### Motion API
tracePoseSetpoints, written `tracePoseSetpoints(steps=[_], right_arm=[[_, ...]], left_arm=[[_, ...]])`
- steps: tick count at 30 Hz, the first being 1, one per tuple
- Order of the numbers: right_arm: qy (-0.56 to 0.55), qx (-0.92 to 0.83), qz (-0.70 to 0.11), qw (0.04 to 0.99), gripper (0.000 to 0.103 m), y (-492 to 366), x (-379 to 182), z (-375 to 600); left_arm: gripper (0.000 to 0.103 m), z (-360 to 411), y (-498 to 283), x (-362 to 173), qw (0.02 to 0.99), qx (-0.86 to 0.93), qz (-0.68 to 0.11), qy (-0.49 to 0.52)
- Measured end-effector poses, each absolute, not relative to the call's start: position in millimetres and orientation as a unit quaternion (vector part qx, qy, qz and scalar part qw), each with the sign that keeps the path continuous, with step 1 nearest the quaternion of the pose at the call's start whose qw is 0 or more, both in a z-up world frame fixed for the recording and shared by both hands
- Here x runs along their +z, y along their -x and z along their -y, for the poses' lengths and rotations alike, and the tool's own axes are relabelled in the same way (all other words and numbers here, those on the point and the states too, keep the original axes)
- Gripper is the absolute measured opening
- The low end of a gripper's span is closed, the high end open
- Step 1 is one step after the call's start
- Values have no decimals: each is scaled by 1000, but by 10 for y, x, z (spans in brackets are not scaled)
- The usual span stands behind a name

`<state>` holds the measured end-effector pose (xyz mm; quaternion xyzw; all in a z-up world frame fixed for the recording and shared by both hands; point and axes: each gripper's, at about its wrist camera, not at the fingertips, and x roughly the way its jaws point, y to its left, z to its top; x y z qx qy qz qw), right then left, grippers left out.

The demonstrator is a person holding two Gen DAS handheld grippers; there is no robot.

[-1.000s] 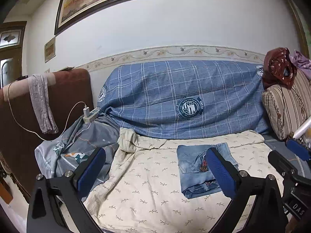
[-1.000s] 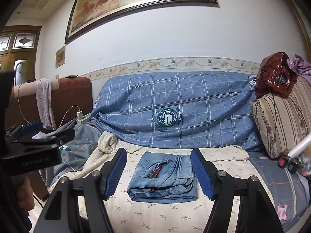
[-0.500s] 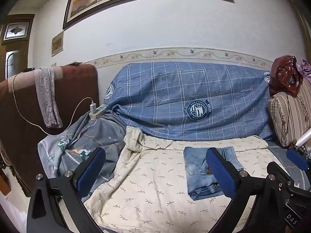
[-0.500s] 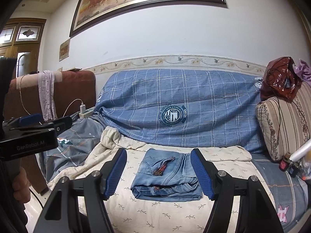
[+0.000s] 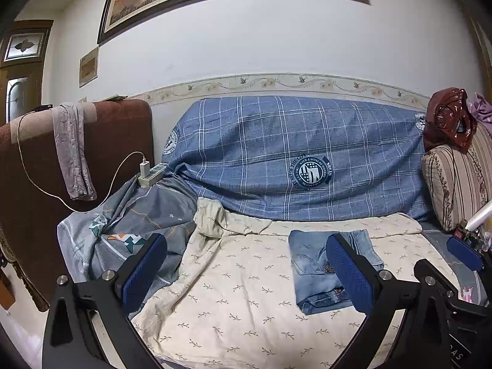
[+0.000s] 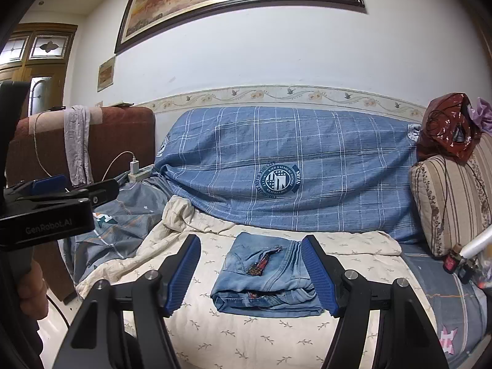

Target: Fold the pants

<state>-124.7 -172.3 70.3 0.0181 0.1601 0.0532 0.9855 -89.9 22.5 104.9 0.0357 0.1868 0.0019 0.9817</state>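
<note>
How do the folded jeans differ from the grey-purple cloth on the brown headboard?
The jeans are blue denim; the cloth is pale grey-purple. The jeans lie folded into a compact flat bundle on the cream sheet; the cloth hangs loose and crumpled over the headboard. Neither is touched by a tool.

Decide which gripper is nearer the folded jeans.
Right. The right gripper frames the folded jeans straight ahead; the left gripper sits off to their left.

A sofa (image 6: 446,276) — cream leaf-print sheet (image 6: 246,338) spread on its seat — bears folded jeans (image 6: 264,276).
</note>
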Motion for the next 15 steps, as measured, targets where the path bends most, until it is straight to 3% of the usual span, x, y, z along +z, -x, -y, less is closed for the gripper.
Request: tracePoseSetpoints(steps=[15], right_arm=[[-11,56,-172,983,71,1164,599,1675]], left_arm=[[103,-211,842,962,979,-11,-199,-35]])
